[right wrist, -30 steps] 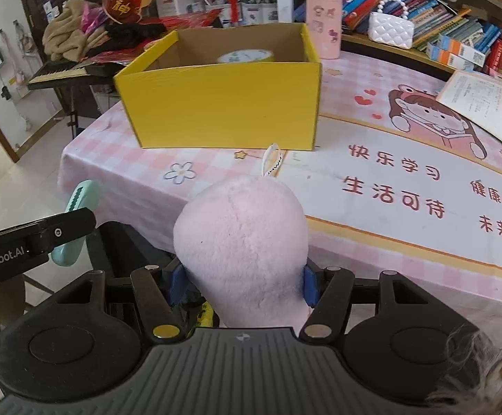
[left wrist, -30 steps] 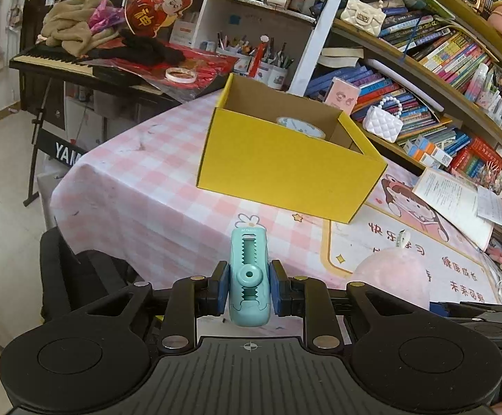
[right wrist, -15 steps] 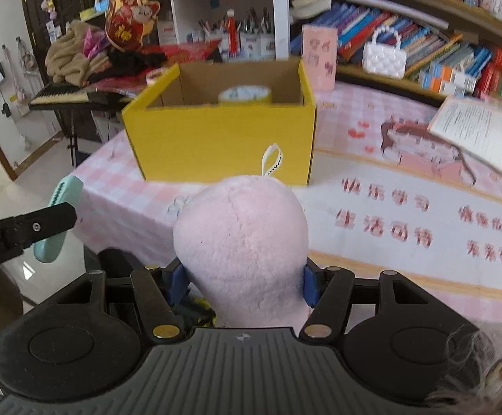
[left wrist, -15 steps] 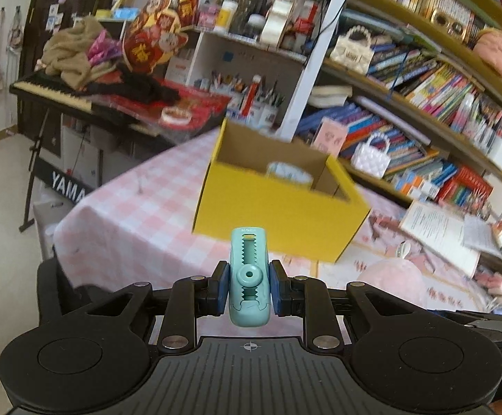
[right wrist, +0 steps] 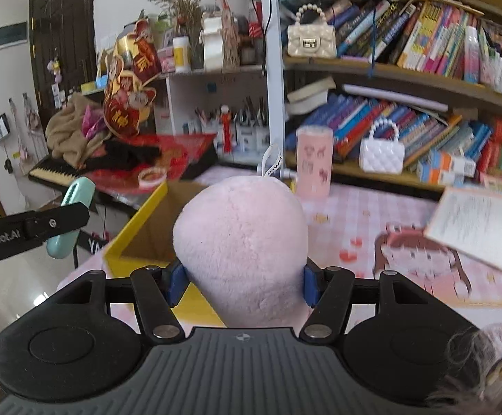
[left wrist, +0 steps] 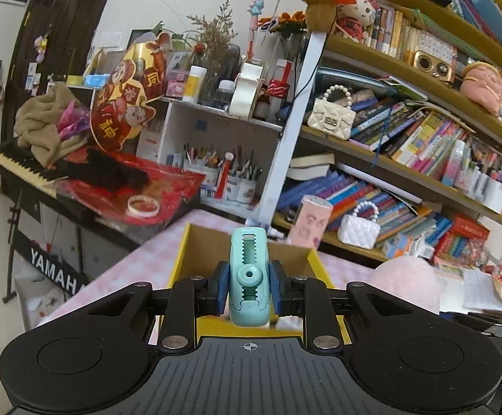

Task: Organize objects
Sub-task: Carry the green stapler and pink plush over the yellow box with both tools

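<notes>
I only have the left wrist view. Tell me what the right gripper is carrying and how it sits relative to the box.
Observer: The right gripper is shut on a pink plush toy, blue pads pressed into both sides.
Operator: Give me its position over the yellow box.
Observer: The yellow box lies ahead and left of the plush; its open top shows bare cardboard walls.
Operator: Report anything near its path.
Observer: A pink cylinder tin stands on the checked tablecloth beyond the box. The left gripper's teal clip hangs left of the box.
</notes>
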{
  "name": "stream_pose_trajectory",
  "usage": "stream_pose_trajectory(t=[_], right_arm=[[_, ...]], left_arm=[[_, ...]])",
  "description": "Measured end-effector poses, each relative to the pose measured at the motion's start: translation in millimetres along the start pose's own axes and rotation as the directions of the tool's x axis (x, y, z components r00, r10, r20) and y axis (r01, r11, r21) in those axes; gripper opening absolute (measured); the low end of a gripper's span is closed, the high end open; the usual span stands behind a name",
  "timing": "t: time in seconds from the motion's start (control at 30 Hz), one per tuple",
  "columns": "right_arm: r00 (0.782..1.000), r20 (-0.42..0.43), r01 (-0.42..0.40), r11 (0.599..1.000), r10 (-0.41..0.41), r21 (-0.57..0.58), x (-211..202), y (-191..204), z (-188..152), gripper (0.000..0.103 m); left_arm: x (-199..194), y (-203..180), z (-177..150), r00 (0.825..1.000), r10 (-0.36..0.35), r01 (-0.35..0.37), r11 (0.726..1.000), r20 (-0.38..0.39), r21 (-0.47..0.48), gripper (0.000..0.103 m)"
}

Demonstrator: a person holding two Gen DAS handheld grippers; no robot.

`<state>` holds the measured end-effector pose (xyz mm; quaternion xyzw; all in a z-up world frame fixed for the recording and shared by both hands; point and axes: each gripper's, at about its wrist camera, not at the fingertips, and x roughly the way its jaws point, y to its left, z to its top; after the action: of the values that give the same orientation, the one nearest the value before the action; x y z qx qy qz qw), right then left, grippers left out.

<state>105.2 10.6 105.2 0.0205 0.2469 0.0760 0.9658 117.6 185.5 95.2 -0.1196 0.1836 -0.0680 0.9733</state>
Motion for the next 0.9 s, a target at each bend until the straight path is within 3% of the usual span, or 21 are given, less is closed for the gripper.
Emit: stream_pose_trajectory(t=[0.27,0.47,0.63,0.9], right_arm=[[0.999,-0.002,-0.033,0.996,0.033,-0.088,74.8,-11.4,26.5,0.06],[0.992,-0.091,-0.105,0.976,0.089,-0.19,126.7,-9.1,23.2,0.06],[0.974,-0.196,-0.165,0.955,0.117,-0.246,157.3,-6.6,12.2,0.061],[0.928,-0.325,-0.25,0.952,0.184,-0.176,186.1,-7.7,7.4,0.063]], left_arm=[[77.2,-11.4,3.4,0.993,0.103,-0.1,0.993,-0.053,0.058,0.023],[117.9,-4.6,-10.3,0.976,0.172,-0.169,0.985,-0.134,0.034,0.023],[132.5,-4.1,-20.3,0.96,0.223,-0.214,0.974,-0.172,0.07,0.023],[148.6,-7.9,-31.8,0.937,0.264,-0.239,0.962,-0.23,0.133,0.023]])
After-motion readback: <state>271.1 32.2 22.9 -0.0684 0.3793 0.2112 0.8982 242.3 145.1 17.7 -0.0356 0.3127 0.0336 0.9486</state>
